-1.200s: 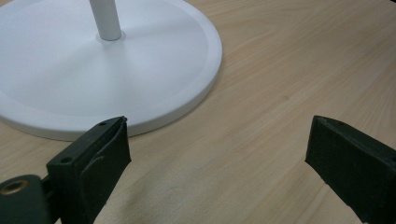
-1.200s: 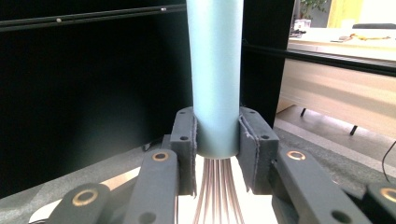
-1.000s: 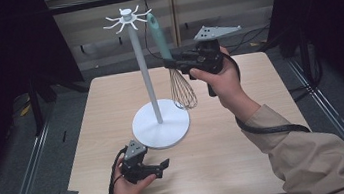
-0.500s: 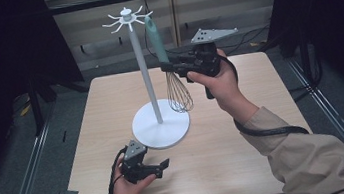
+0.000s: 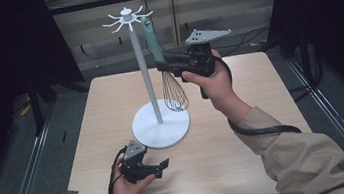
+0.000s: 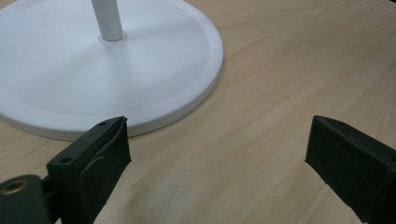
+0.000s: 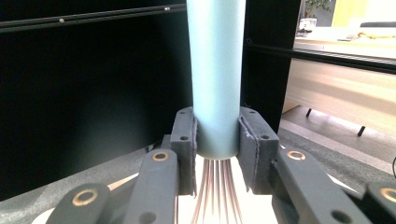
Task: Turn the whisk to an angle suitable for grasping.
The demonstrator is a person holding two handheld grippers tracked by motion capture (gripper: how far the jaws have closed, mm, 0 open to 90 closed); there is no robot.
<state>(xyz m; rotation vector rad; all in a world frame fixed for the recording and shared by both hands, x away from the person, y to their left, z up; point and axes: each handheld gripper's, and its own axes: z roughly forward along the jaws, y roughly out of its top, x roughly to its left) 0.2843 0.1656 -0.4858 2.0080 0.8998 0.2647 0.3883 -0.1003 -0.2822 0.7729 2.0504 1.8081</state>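
The left gripper (image 5: 161, 165) rests low on the counter (image 5: 263, 115), near the front edge, with its jaws spread and holding nothing; it sits just beside the white round base (image 6: 140, 70) of the hanging stand (image 5: 142, 70), probably parked clear of the work or placed to steady the base. The stand's pole rises to a ring of hooks (image 5: 127, 18). To its right, the right gripper (image 5: 165, 67) pinches the whisk (image 5: 171, 84) at the lower end of its pale blue handle (image 7: 217, 70), with the wires hanging down. This grip leaves the handle top free, level with the hooks, evidently for hanging. The counter is light wood grain, bare apart from the stand. Dark curtains and a metal frame surround it.
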